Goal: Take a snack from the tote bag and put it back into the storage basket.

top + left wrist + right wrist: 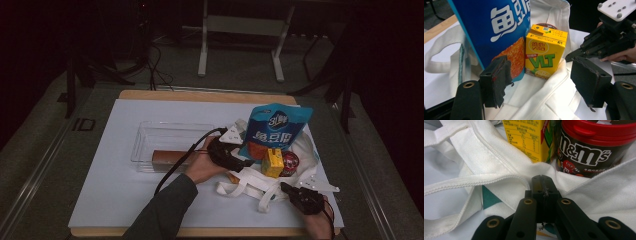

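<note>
A white tote bag (248, 184) lies open on the right of the table. In it stand a blue snack bag (277, 131), a yellow lemon-tea carton (272, 164) and a red-lidded M&M's jar (290, 163). My left gripper (245, 162) is at the bag's mouth with its jaws open (542, 78); white cloth lies below them, and the carton (545, 53) and snack bag (496, 27) stand just ahead. My right gripper (284, 187) is at the bag's near edge, and its jaws (543, 182) are shut on the cloth hem, just below the jar (594, 150) and the carton (529, 137).
A clear plastic bin (172, 131) sits left of the tote bag, with a long brown box (169, 157) at its near side. The bag's straps (235, 189) trail toward the table's front edge. The white mat (115, 190) is bare at front left.
</note>
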`<state>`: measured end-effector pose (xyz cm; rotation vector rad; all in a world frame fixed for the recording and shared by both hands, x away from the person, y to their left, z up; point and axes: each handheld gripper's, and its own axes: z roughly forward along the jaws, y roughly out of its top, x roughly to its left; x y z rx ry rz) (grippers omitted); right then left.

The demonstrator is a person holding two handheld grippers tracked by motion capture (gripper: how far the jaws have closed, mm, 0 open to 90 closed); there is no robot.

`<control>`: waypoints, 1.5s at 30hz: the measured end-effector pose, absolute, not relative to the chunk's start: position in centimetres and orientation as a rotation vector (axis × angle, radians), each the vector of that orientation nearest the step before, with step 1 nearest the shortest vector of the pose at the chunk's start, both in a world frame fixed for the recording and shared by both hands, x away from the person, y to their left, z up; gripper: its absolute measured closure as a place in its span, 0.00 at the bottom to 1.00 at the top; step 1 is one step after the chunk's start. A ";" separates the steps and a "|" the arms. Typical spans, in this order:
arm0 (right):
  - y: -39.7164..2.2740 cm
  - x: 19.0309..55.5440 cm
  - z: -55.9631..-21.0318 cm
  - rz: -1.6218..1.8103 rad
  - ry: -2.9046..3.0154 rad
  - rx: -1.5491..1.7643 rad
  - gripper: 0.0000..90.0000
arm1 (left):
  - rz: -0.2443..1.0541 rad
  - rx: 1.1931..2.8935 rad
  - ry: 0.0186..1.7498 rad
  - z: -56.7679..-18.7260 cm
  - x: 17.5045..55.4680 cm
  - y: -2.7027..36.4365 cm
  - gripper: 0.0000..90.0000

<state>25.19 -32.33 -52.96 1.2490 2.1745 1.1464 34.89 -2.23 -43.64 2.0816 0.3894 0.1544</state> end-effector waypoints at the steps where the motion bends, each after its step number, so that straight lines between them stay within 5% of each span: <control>1: -32.3 25.2 -53.0 1.147 2.174 1.249 1.00 | 0.144 2.079 0.391 -43.7 34.9 -2.3 0.34; 24: -32.3 25.2 -53.0 1.147 2.175 1.249 1.00 | 0.093 2.105 0.355 -44.2 35.6 -5.1 0.24; 45: -32.4 25.2 -53.0 1.151 2.175 1.249 1.00 | 0.105 2.122 0.328 -44.4 36.1 -7.1 0.25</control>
